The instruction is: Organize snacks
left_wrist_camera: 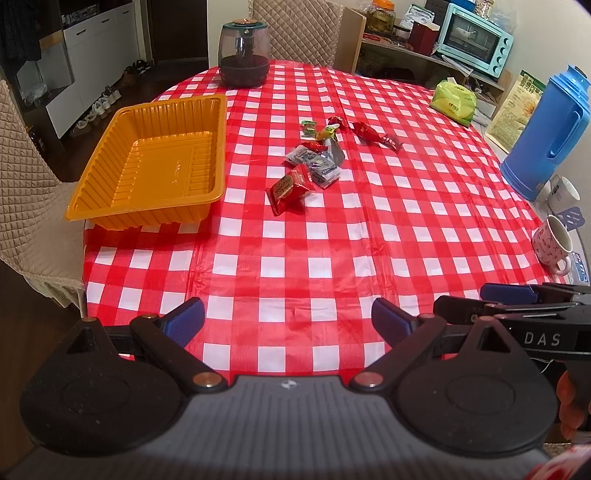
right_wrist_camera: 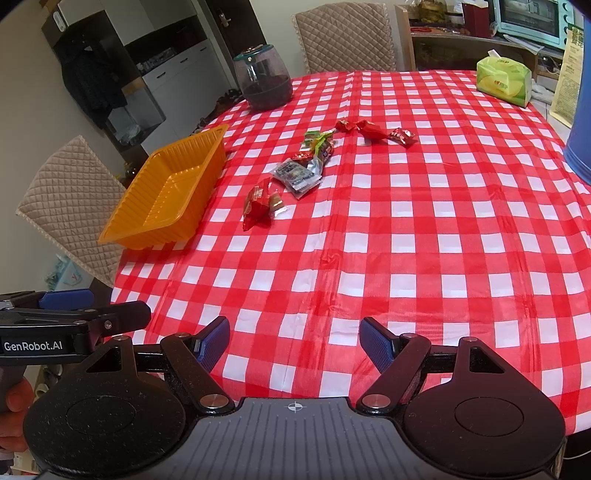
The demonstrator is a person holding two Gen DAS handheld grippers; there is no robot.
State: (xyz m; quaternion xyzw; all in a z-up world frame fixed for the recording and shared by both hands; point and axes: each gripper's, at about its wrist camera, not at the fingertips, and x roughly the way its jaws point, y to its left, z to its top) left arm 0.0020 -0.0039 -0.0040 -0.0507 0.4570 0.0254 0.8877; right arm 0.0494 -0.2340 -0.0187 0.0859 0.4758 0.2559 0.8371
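Both tongs, left [left_wrist_camera: 288,317] and right [right_wrist_camera: 294,338], gape wide; snacks [left_wrist_camera: 314,155] lie beside orange tray [left_wrist_camera: 147,218]

this is a home dining room. a table [left_wrist_camera: 369,236] under a red-and-white checked cloth fills the middle, with quilted beige covers on the chairs [left_wrist_camera: 299,29] around it. on the cloth stand a blue thermos jug [left_wrist_camera: 543,125], two mugs [left_wrist_camera: 554,243], a green tissue pack [left_wrist_camera: 455,101] and a dark lidded jar [left_wrist_camera: 243,51]. behind, a wooden shelf carries a mint-green toaster oven [left_wrist_camera: 474,40] and a glass jar of preserves [left_wrist_camera: 382,14]. shoes [left_wrist_camera: 99,107] line the floor beside white cabinets [left_wrist_camera: 96,55], and a dark coat [right_wrist_camera: 94,85] hangs near a cupboard.
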